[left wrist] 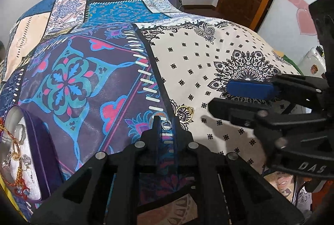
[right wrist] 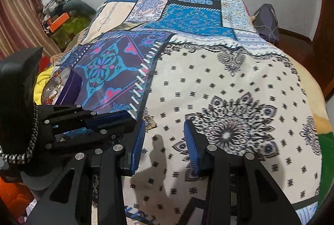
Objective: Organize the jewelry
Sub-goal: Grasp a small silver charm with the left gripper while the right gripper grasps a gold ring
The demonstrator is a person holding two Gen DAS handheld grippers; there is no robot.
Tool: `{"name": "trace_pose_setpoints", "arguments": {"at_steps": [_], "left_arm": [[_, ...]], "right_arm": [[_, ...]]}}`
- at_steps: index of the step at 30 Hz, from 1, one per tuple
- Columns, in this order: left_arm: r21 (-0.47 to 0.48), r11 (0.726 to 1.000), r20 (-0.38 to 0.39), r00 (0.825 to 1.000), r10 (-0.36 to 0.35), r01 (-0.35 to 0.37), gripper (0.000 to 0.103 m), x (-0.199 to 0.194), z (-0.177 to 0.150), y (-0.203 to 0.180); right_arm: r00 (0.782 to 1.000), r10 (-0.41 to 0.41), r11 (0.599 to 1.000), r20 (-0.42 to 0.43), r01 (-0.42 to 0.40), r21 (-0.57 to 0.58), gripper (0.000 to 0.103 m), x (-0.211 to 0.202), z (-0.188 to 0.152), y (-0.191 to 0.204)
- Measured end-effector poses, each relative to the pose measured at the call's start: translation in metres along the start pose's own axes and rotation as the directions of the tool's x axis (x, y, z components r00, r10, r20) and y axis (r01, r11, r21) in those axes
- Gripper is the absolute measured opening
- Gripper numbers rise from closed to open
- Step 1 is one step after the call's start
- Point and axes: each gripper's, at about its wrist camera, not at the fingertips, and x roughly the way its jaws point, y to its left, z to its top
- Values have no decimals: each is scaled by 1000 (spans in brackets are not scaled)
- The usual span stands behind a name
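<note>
Purple velvet lines the wall of the jewelry box, which sits open at the left edge of the patchwork bedspread in the left wrist view. Its pale interior holds a gold chain, a red beaded cord with a small blue ornament at its end, and several clear, glassy pieces that are too small to identify. In the right wrist view the same box appears at far left, partly hidden behind the left gripper, with gold strands visible inside. The left gripper points down at the bedspread with its fingers pressed nearly together, and a small silver ring shows in the narrow gap at their tips; whether the pads actually pinch it or merely flank it cannot be told with certainty, though the ring sits right between them. Just beyond and to the right of those tips, a gold filigree earring lies on the cream section of the cloth, apart from the box and from both grippers. The right gripper hovers over the cream, flower-printed section with its blue-padded fingers spread and only bare cloth between them. In the left wrist view the right gripper enters from the right, near the earring but not touching it.
</note>
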Motion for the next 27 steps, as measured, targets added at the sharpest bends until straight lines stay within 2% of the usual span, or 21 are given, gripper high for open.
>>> {"name": "trace_pose_setpoints", "arguments": {"at_steps": [5,9,12,13,15,20,21,27], "left_arm": [[-42,999,23,999,36,-35,9,-16,-9,11],[-75,997,46,998,36,-33,9,-31,-15,24],[-72,997,54,998,39,-35,9,-36,-20,28],[-76,997,55,998,38,-33,9,-37,-20,29],[-86,996,60,998,35,-30,9,-39,-21,31],[-97,995,86,996,23,-15,9,-46,-18,29],[-96,995,93,995,23,-14,9,-49,-18,28],[-107,994,139,990,23,-8,9,-70,-16,31]], "right_arm": [[1000,7,999,-31,-8,-35,35,13,1,11],[998,12,998,-69,-17,-64,35,26,0,16],[998,-9,996,-64,3,-92,34,30,0,22],[998,-19,995,-58,13,-102,26,31,0,24],[998,-46,992,-52,39,-120,18,34,-1,27],[997,-56,990,-46,50,-128,17,32,-1,27],[997,-60,990,-43,54,-127,6,30,-1,27],[998,-54,991,-25,50,-121,6,18,4,32]]}}
